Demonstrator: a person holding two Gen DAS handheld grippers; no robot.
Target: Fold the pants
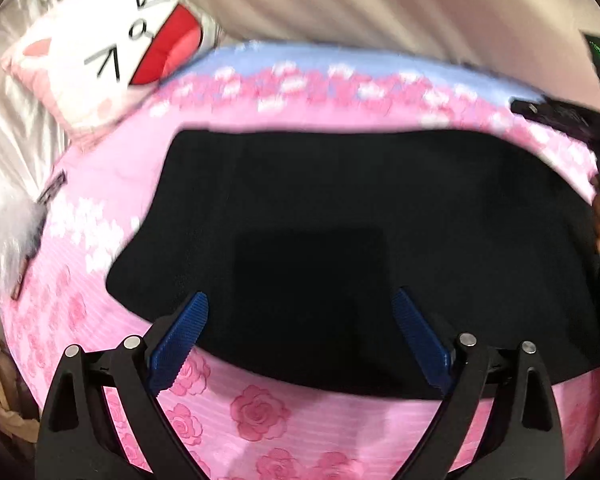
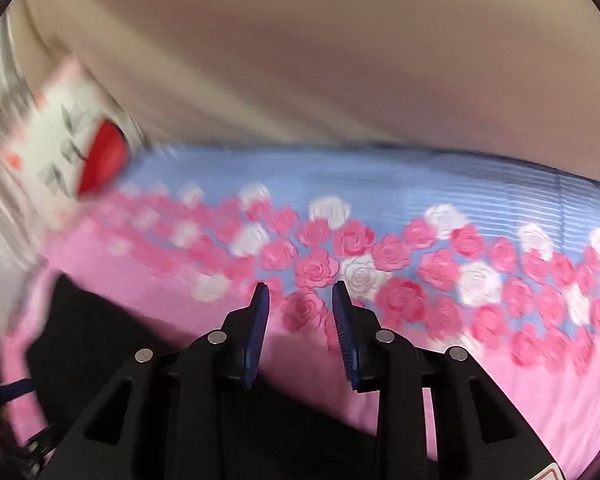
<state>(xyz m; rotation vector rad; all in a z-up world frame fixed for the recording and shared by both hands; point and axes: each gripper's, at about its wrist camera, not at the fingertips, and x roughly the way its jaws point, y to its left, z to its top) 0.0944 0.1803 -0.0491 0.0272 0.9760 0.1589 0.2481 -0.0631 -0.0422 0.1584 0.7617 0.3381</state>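
Note:
Black pants point(image 1: 360, 232) lie flat in a wide folded block on a pink rose-print bedsheet point(image 1: 260, 412). My left gripper point(image 1: 300, 300) is wide open and empty, hovering over the near edge of the pants. In the right wrist view the pants point(image 2: 100, 332) show at the lower left, partly under the gripper body. My right gripper point(image 2: 300, 292) is open with a narrower gap, empty, over the rose sheet point(image 2: 480, 360) beside the pants. The right gripper also shows at the right edge of the left wrist view point(image 1: 556, 114).
A white and pink cat-face pillow point(image 1: 100, 56) lies at the far left of the bed, also seen blurred in the right wrist view point(image 2: 68, 148). A beige wall point(image 1: 380, 4) runs behind the bed. Silvery fabric point(image 1: 16, 92) lies left of the pillow.

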